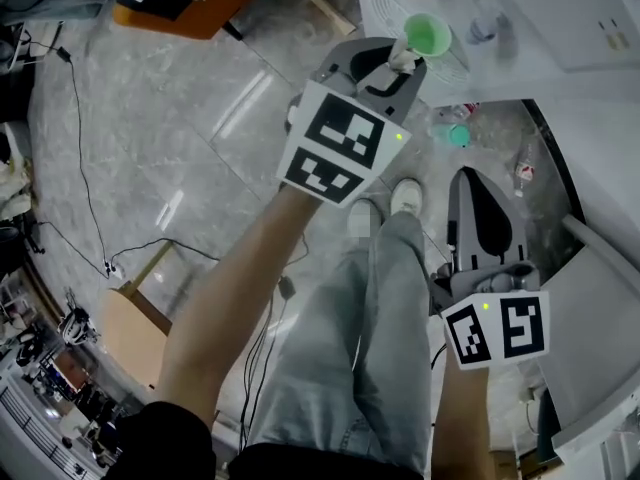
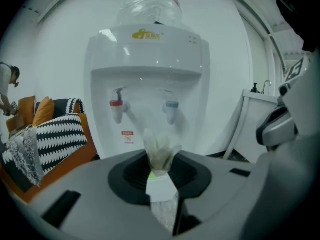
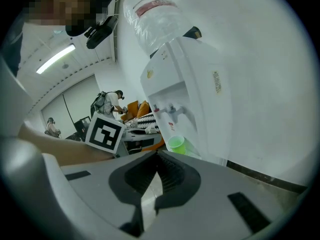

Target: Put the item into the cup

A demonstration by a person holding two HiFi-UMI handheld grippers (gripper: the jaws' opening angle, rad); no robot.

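Observation:
A pale tea bag (image 1: 408, 56) is pinched in my left gripper (image 1: 398, 68), whose jaws are shut on it. In the head view it hangs just left of a green cup (image 1: 428, 36) that stands on the water dispenser's drip tray (image 1: 385, 13). In the left gripper view the tea bag (image 2: 160, 151) sticks up between the jaws, with the dispenser's red tap (image 2: 116, 105) and blue tap (image 2: 171, 106) behind it. My right gripper (image 1: 478, 180) hangs lower at the right, shut and holding nothing. Its view shows the green cup (image 3: 176, 144) under the taps.
The white water dispenser (image 2: 150, 69) with its bottle stands straight ahead. An orange sofa with striped cushions (image 2: 55, 134) is to its left, a white counter (image 2: 260, 109) to its right. The person's legs and shoes (image 1: 405, 196), floor cables (image 1: 90, 208) and a bottle (image 1: 455, 133) lie below.

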